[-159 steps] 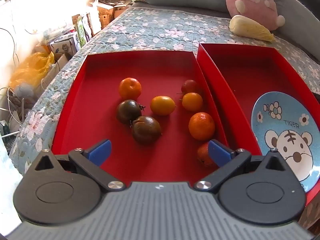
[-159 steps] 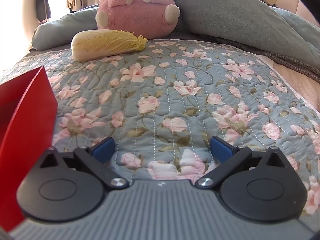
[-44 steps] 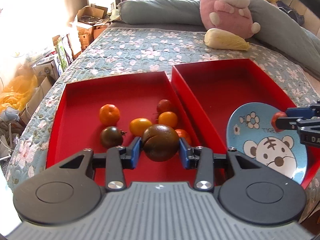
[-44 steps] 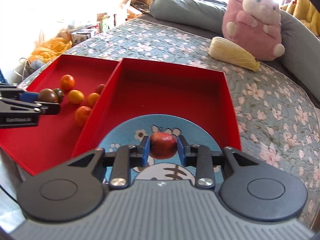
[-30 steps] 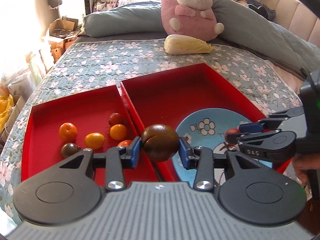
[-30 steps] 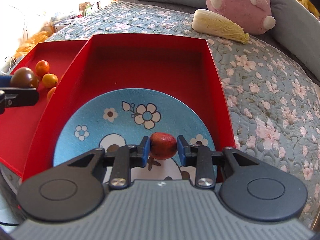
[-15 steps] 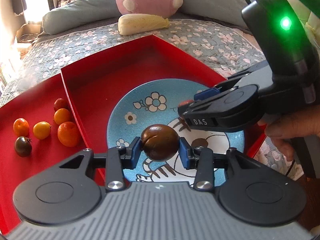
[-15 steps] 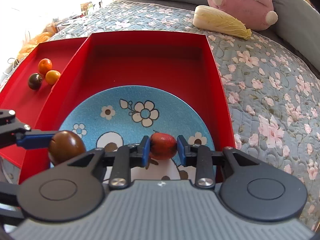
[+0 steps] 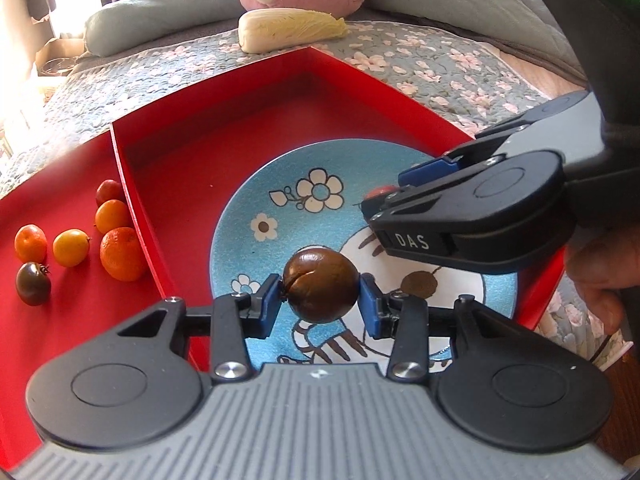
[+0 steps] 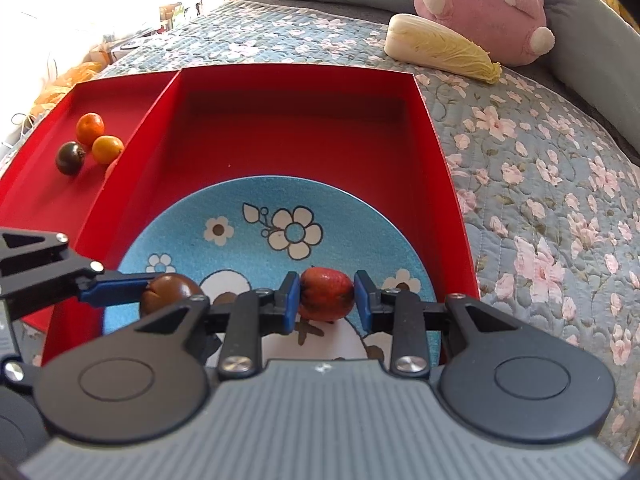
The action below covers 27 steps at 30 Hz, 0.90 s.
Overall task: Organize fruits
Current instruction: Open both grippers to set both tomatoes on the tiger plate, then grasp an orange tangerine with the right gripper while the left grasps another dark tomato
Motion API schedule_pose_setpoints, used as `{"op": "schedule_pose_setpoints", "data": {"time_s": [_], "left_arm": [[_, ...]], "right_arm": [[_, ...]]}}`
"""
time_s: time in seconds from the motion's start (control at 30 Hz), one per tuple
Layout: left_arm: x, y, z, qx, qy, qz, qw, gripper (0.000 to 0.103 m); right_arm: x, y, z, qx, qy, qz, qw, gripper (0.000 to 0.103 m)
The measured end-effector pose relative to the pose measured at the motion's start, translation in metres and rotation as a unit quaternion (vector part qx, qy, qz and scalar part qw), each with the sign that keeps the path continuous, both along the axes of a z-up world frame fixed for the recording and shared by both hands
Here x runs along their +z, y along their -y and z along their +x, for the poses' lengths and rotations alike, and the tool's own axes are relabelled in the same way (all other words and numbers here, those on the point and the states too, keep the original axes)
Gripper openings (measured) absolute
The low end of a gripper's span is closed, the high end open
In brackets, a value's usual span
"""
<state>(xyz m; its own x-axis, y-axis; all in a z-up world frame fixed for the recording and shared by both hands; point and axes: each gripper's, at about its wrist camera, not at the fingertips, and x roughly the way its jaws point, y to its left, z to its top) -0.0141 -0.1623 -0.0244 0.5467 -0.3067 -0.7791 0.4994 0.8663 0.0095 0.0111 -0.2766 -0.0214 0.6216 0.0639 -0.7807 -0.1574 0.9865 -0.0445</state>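
Left wrist: red fruit [image 9: 380, 191] (tomato, perhaps) mostly hidden behind right hand-held gripper [image 9: 400, 196].

bed with grey floral quilted cover [image 10: 540, 184] | pink plush toy [image 10: 480, 4] at far end, touching pale napa cabbage [image 10: 440, 46] lying on quilt | grey pillow [image 9: 160, 20] left of plush | cardboard box [image 9: 52, 60] beyond bed edge
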Motion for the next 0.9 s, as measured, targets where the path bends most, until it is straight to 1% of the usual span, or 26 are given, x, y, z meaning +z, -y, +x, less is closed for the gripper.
{"op": "schedule_pose_setpoints", "data": {"time_s": [0.1, 0.2, 0.27, 0.33, 0.37, 0.47, 0.57, 0.67, 0.73, 0.83, 0.9], "left_arm": [[0.001, -0.003, 0.001, 0.001, -0.004, -0.005, 1.0, 0.048], [0.007, -0.007, 0.0, 0.003, 0.005, -0.018, 0.9998, 0.051], [0.012, -0.01, -0.001, 0.006, 0.011, -0.029, 0.9995, 0.055], [0.017, -0.013, -0.003, 0.01, 0.016, -0.036, 0.9992, 0.062], [0.018, -0.014, -0.003, 0.011, 0.018, -0.036, 0.9991, 0.062], [0.025, -0.022, -0.007, 0.015, 0.02, -0.044, 0.9987, 0.062], [0.034, -0.036, -0.012, 0.024, 0.022, -0.058, 0.9978, 0.062], [0.044, -0.061, -0.017, 0.046, 0.027, -0.076, 0.9957, 0.062], [0.049, -0.082, -0.018, 0.07, 0.032, -0.081, 0.9937, 0.062], [0.05, -0.114, -0.014, 0.12, 0.042, -0.073, 0.9893, 0.062], [0.046, -0.135, -0.005, 0.159, 0.031, -0.064, 0.9847, 0.062]], "right_arm": [[0.0, 0.0, 0.0, -0.001, -0.001, 0.005, 1.0, 0.034], [0.002, -0.001, 0.0, -0.002, 0.0, 0.012, 1.0, 0.034], [0.003, -0.002, 0.0, -0.002, 0.001, 0.015, 1.0, 0.034], [0.005, -0.003, -0.001, -0.003, 0.003, 0.016, 1.0, 0.033], [0.007, -0.003, -0.002, -0.003, 0.006, 0.018, 1.0, 0.033], [0.012, -0.005, -0.003, -0.004, 0.015, 0.017, 1.0, 0.041], [0.018, -0.008, -0.005, -0.002, 0.025, 0.014, 1.0, 0.043], [0.027, -0.011, -0.011, -0.002, 0.045, 0.023, 0.999, 0.043], [0.034, -0.015, -0.017, 0.003, 0.062, 0.035, 0.997, 0.043], [0.043, -0.03, -0.023, 0.03, 0.085, 0.048, 0.995, 0.042], [0.047, -0.046, -0.025, 0.056, 0.096, 0.056, 0.992, 0.042]]}}
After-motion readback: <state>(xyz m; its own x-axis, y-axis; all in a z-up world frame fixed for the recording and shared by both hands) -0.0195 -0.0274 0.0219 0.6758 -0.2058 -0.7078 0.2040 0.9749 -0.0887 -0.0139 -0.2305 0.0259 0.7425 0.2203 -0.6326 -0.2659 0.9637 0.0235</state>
